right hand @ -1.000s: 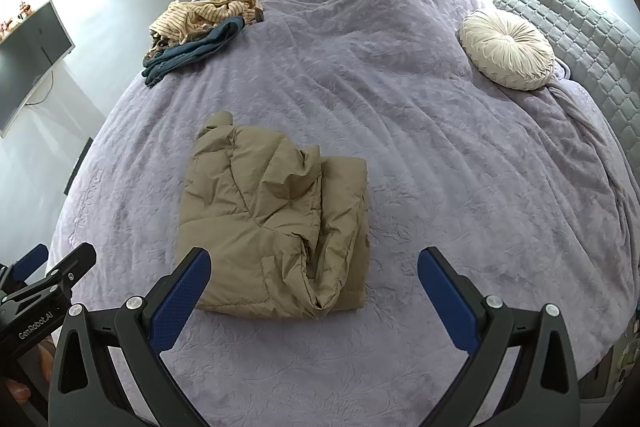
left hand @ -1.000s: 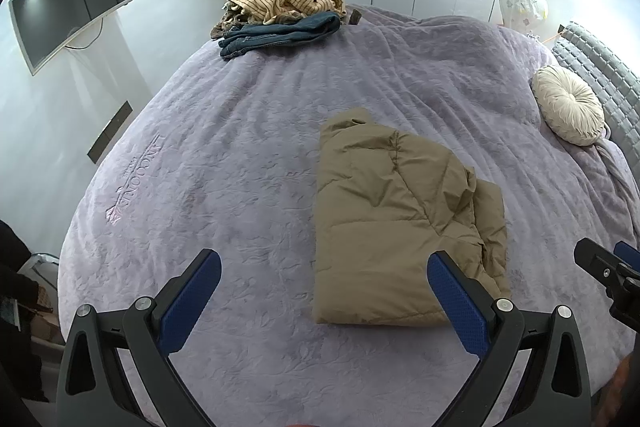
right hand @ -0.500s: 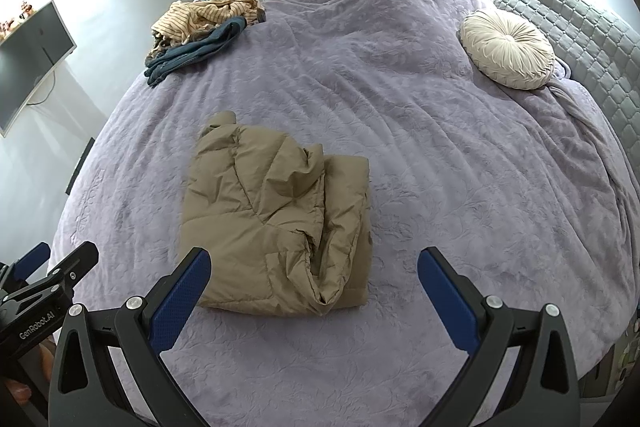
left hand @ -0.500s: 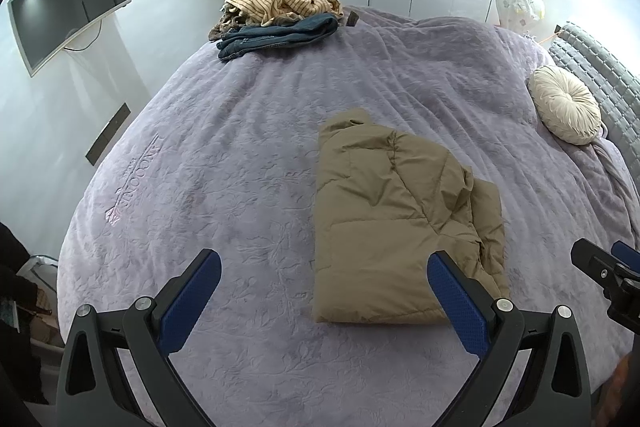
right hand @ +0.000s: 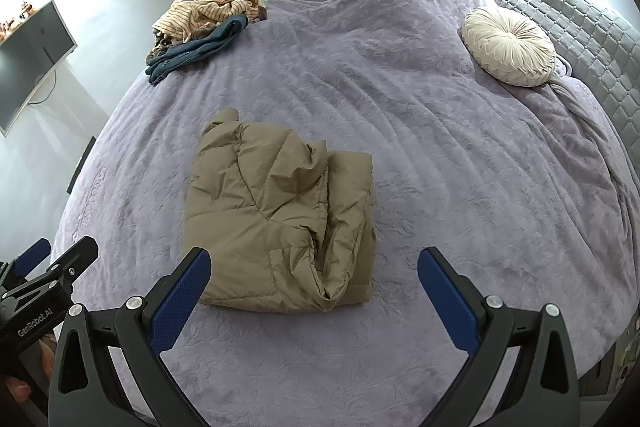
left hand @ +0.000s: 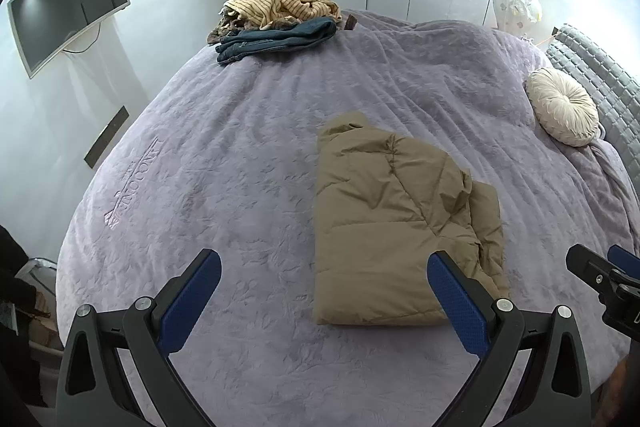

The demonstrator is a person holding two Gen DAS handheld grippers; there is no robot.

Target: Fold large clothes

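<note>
Both my grippers hang above the near edge of the bed [left hand: 248,155], and neither touches anything. My left gripper [left hand: 324,291] has its jaws spread wide, nothing between them but purple cover. My right gripper [right hand: 314,287] is the same: jaws wide, nothing held.

The jacket [left hand: 396,227] lies folded into a rough tan rectangle on the bed, a bit right of centre in the left view. In the right view the jacket [right hand: 276,223] sits just ahead of my left blue pad [right hand: 180,295], which overlaps its near corner in the picture. Its right side bunches up in a loose, puffy roll with an open fold at the near end; the collar end points away from me.

At the far corner of the bed sits a pile of clothes [left hand: 276,17], striped beige on top, dark blue jeans below. A round cream cushion [right hand: 508,45] rests near the grey quilted headboard [right hand: 576,31]. A TV [left hand: 68,7] hangs on the left wall, well apart from the bed
</note>
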